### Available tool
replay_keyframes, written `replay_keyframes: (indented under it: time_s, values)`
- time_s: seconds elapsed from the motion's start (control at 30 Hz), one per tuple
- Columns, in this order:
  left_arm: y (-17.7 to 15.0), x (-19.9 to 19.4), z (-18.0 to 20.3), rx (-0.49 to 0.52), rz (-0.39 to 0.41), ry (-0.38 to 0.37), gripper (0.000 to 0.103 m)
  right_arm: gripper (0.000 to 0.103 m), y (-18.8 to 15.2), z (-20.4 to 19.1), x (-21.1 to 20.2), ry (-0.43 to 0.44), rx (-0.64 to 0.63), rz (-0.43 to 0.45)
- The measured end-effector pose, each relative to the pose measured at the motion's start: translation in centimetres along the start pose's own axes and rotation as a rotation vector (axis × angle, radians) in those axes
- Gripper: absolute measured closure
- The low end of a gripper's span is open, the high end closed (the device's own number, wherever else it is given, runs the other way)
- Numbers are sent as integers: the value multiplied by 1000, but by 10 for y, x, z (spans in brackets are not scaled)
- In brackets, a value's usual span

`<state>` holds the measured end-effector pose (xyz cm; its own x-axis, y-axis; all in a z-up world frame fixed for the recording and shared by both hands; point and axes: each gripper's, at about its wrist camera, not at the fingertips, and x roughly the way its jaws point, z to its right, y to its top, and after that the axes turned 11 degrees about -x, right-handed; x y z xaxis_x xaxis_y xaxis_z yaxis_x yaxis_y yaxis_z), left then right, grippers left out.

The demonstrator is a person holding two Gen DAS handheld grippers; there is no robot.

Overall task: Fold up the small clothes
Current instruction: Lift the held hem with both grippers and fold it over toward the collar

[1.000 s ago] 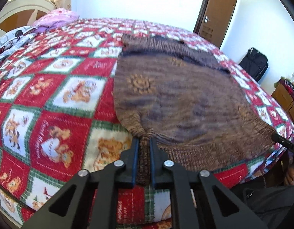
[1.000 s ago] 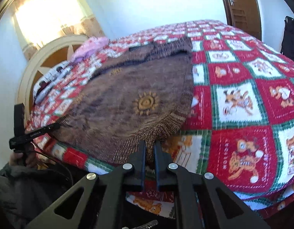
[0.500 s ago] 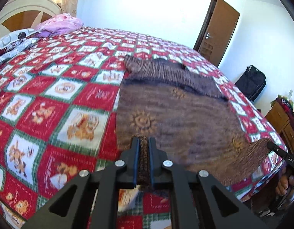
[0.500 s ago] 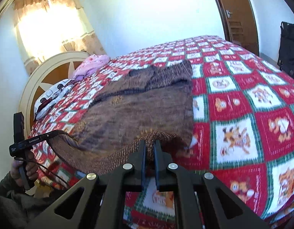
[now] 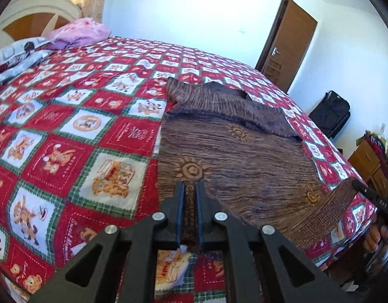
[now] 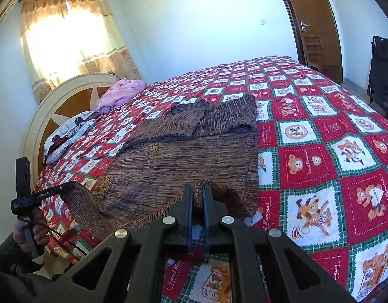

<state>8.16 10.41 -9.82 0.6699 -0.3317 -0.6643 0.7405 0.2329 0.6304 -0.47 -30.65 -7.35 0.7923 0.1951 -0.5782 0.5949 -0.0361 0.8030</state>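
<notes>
The left gripper pinches the brown sweater's hem. The right gripper clamps the hem's other corner, the bedspread beyond both jaws

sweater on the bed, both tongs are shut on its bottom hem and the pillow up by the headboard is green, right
Not quite: the pillow is pink, as the right wrist view shows. The rest holds: the left tongs and right tongs are each shut on the sweater hem.

Bed under a red, white and green checked quilt. Brown knit sweater lies at centre. Pink bundle and patterned pillow at 10 o'clock.
</notes>
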Motion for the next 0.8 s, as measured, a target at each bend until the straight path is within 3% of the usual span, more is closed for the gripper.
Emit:
replay_keyframes:
  time_s: [0.47, 0.8]
  values:
    - [65, 11, 29, 14, 116, -43, 94, 96, 61, 10, 11, -25, -43, 81]
    - [119, 40, 35, -24, 140, -37, 94, 97, 118, 32, 40, -46, -25, 103]
